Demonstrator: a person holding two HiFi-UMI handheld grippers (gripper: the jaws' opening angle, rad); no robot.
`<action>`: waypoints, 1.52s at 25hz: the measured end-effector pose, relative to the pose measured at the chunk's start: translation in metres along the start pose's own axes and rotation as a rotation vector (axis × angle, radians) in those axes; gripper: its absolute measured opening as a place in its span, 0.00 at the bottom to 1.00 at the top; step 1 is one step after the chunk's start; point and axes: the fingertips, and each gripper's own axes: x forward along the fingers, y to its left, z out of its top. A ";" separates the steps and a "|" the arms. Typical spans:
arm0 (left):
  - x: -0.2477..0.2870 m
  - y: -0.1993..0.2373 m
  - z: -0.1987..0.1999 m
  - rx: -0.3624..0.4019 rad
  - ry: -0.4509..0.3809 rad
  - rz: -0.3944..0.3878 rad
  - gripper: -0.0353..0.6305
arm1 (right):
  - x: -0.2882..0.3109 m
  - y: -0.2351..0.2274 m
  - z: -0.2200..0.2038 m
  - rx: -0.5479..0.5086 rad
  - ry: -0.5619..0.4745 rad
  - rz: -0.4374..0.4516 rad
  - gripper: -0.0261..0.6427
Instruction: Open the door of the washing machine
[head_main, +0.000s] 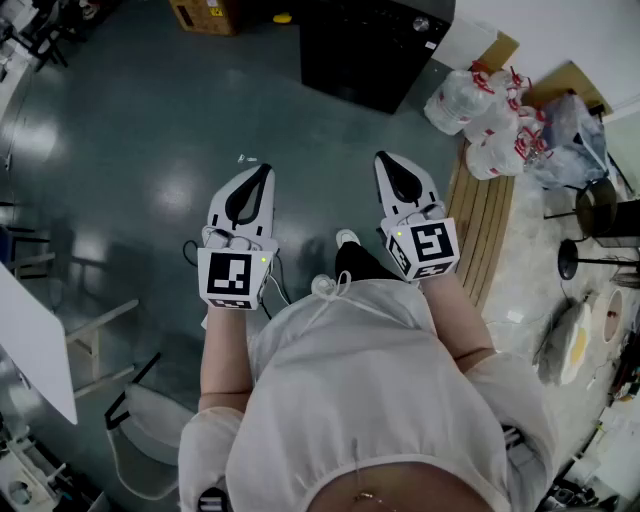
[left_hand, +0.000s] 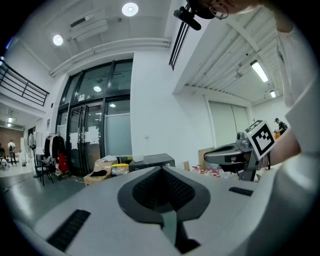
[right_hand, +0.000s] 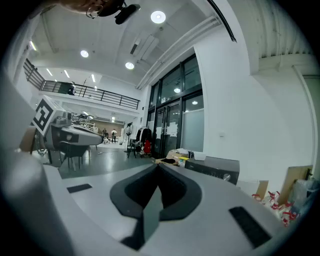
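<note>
glossy grey-green floor (head_main: 150, 150) fills most of the head view, smooth enough to throw the ceiling lamps back as pale blotches. at its far edge, by a white wall, stands the washing machine (head_main: 370, 45): a boxy black cabinet with a flat matt top and square corners, well ahead of both claws. the right gripper view shows a dark grey strip along its upper front carrying a small round silvery knob (right_hand: 226, 176). no view shows the door clearly, so i cannot tell whether it is open or closed. left of the machine sits a brown cardboard box (head_main: 205, 15). to its right lie clear, crinkled plastic bags (head_main: 490, 120) knotted with red ties, beside a pale slatted wooden panel (head_main: 482, 225) on the floor.

the left claw (head_main: 266, 170) and right claw (head_main: 385, 157) are held out side by side, nearly level, both pointing toward the machine. each is a smooth white plastic shell tapering to a point, lined with black ribbed pads (left_hand: 147, 192) and backed by a white marker cube (head_main: 232, 275) printed with black squares. the left claw's jaws meet at the tips with nothing between them, and the right claw's jaws are likewise pressed together and empty. tall dark-framed glass doors (left_hand: 95, 125) stand to the left of the machine.
</note>
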 end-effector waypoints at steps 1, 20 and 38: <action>0.000 -0.001 0.001 -0.002 -0.003 0.000 0.09 | -0.001 -0.001 0.001 -0.001 -0.003 0.000 0.04; 0.005 0.026 -0.009 -0.001 0.020 0.041 0.09 | 0.036 -0.012 0.002 0.100 -0.037 0.010 0.67; 0.225 0.211 -0.035 0.004 0.064 0.129 0.09 | 0.333 -0.107 -0.029 0.148 0.001 0.067 0.71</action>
